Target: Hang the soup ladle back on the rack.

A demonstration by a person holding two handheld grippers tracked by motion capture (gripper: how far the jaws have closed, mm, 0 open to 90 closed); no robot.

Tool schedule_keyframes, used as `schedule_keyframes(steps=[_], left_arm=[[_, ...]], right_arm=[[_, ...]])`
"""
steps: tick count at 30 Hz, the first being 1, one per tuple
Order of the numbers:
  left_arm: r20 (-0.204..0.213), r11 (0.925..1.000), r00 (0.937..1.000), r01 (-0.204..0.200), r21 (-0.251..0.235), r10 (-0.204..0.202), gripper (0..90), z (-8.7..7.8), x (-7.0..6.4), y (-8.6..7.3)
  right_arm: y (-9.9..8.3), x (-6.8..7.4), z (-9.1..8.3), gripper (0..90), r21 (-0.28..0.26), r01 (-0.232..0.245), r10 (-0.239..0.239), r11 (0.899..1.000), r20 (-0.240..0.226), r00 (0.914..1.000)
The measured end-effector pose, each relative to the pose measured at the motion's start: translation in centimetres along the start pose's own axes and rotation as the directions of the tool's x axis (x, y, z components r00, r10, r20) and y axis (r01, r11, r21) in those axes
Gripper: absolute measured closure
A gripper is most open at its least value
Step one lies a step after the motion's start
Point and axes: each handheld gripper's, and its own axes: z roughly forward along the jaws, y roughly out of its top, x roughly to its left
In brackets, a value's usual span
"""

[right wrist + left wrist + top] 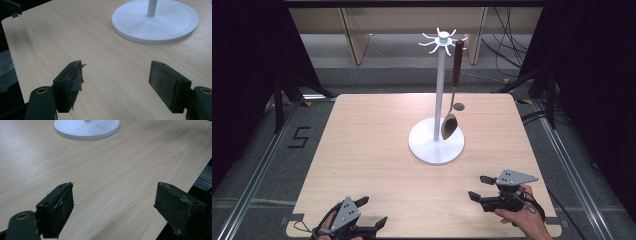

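**Both grippers are waiting empty while the spoon is hanging on the stand**

You are working over a light wooden table (pixel 377 150), and nothing on it is lying loose. The white stand (pixel 437 145) is sitting a little right of the table's middle, nearer the far edge than your own. The spoon (pixel 453 95) is hanging from a hook on the stand's right side, bowl down, just above the round base.

Your right gripper (pixel 478 188) is hovering near the front right corner, jaws spread and holding nothing; your left gripper (pixel 373 211) is resting at the front edge, equally released. If you are going for the spoon, I would judge the right one better placed: approach the handle level, close gently, then lift up off the hook before pulling away.
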Motion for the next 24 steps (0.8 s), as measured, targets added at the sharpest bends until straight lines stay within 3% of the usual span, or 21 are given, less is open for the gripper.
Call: schedule_keyframes(steps=[2, 4, 5, 9, 11, 13, 14, 15, 17, 19, 20, 21, 22, 24], left_arm=[[0.001, 1.0, 1.0, -0.002, 0.0, 0.002, 14.8, 0.0, 0.0, 0.0], [-0.002, 1.0, 1.0, -0.001, 0.001, 0.001, 14.8, 0.0, 0.0, 0.0], [0.0, 1.0, 1.0, 0.001, -0.001, -0.001, 14.8, 0.0, 0.0, 0.0], [0.001, 1.0, 1.0, 0.0, -0.001, 0.0, 14.8, 0.0, 0.0, 0.0], [0.001, 1.0, 1.0, -0.001, 0.0, 0.001, 14.8, 0.0, 0.0, 0.0], [-0.002, 1.0, 1.0, -0.001, 0.002, 0.001, 14.8, 0.0, 0.0, 0.0], [0.001, 1.0, 1.0, 0.0, -0.001, 0.0, 14.8, 0.0, 0.0, 0.0], [0.0, 1.0, 1.0, -0.001, 0.0, 0.001, 14.8, 0.0, 0.0, 0.0], [0.0, 1.0, 1.0, -0.003, 0.0, 0.003, 14.7, 0.0, 0.0, 0.0], [0.0, 1.0, 1.0, -0.004, 0.001, 0.004, 14.8, 0.0, 0.0, 0.0], [-0.003, 1.0, 1.0, -0.007, 0.006, 0.007, 14.7, -0.1, 0.0, 0.0], [0.001, 1.0, 1.0, -0.006, 0.002, 0.006, 14.8, 0.0, 0.0, 0.0], [0.001, 1.0, 1.0, -0.006, 0.002, 0.006, 14.8, 0.0, 0.0, 0.0], [-0.003, 1.0, 1.0, -0.007, 0.005, 0.007, 14.8, 0.0, 0.0, 0.0]], right_arm=[[-0.1, 0.2, -0.1, 27.6, 0.004, -0.014, 0.014, 1.0, 0.0, 0.9999], [-0.2, 0.0, -0.2, 27.5, -0.001, 0.008, -0.008, 1.0, 0.011, 0.9999], [-0.3, 0.2, -0.2, 27.4, 0.001, -0.019, 0.019, 1.0, 0.002, 0.9998], [-0.5, 0.2, -0.3, 27.2, 0.003, 0.008, -0.008, 1.0, 0.003, 1.0], [-0.6, 0.4, -0.3, 27.1, 0.005, -0.021, 0.021, 1.0, 0.0, 0.9998], [-0.6, 0.3, -0.3, 27.0, -0.009, 0.016, -0.016, 1.0, 0.019, 0.9997], [-0.7, 0.3, -0.4, 27.0, 0.005, 0.011, -0.011, 1.0, 0.015, 0.9998], [-0.7, 0.6, -0.4, 26.9, 0.007, -0.026, 0.026, 1.0, 0.008, 0.9996], [-0.8, 0.4, -0.5, 26.6, 0.004, 0.009, -0.009, 1.0, 0.022, 0.9997], [-0.9, 0.6, -0.5, 26.5, 0.003, -0.014, 0.014, 1.0, 0.014, 0.9998], [-0.9, 0.5, -0.6, 26.5, 0.001, 0.005, -0.005, 1.0, 0.025, 0.9997], [-1.0, 0.6, -0.5, 26.5, 0.007, -0.015, 0.014, 1.0, 0.005, 0.9999], [-1.0, 0.6, -0.6, 26.3, 0.008, -0.003, 0.003, 1.0, 0.007, 1.0], [-1.2, 0.9, -0.6, 26.1, 0.013, -0.024, 0.024, 1.0, 0.028, 0.9993]])
